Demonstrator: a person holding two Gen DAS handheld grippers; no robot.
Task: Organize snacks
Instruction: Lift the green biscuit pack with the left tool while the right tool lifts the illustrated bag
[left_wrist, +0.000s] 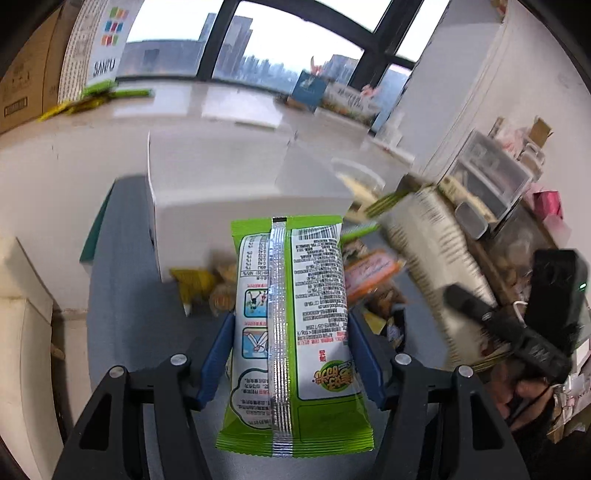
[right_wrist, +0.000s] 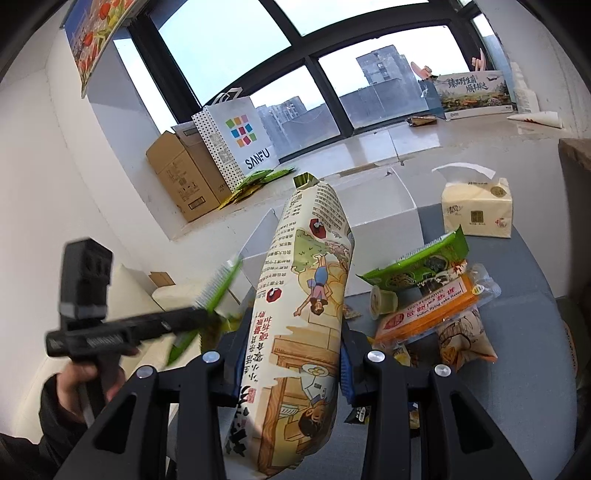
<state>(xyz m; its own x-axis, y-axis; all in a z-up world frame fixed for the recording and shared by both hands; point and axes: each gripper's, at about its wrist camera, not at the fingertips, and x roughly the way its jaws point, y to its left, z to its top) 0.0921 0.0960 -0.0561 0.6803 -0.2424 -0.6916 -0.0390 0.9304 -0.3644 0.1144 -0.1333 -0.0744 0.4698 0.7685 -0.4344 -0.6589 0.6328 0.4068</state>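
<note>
We've got a snack in each hand right now — the left gripper (left_wrist: 291, 332) has its blue pads pressed on both long edges of a green seaweed-style packet (left_wrist: 291, 332), back seam facing us, the packet lifted clear of the grey table (left_wrist: 122, 258). The right gripper (right_wrist: 295, 350) is clamped narrow around the waist of a long cream illustrated snack bag (right_wrist: 306, 295), which stands up and leans away toward the window. Just beyond both loads sits the open white cardboard box (left_wrist: 221, 177), flaps up, and that looks to us like where these belong. To the right on the table the loose pile waits: another green packet (right_wrist: 417, 262), an orange flying-cake pack (right_wrist: 432, 306), a small cup (right_wrist: 384, 301), with a tissue pack (right_wrist: 476, 206) farther back. For the drop, we'd carry the green packet forward over the near wall of the box before easing the pads apart, keeping it flat so it lies along the bottom. The tall bag is top-heavy in that mid grip — we'd tip it gently to avoid it swinging into the flaps, and keep the two grippers from crossing over the opening.
</note>
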